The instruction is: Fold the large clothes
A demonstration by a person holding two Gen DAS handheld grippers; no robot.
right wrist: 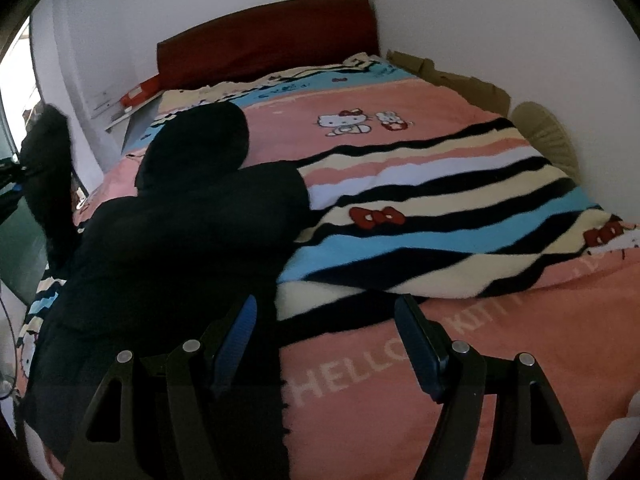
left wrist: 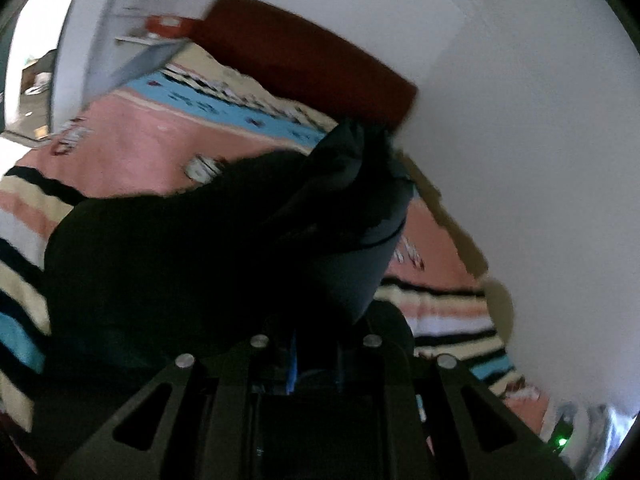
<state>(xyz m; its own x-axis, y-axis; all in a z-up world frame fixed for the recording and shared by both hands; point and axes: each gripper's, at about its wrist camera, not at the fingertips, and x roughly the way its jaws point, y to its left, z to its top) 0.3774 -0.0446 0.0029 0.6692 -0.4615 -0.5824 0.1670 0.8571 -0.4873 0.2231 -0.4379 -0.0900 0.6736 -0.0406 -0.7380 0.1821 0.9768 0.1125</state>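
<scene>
The left tongs are clamped on a raised fold of the black garment, which spreads over the left half of the bed's striped blanket. The right tongs gape empty above the blanket, just right of the garment's hem.

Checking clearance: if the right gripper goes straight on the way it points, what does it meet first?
Probably the blanket: the right gripper is open, empty and angled down at the bed. The black garment lies just left of that line; depth is unclear.
</scene>
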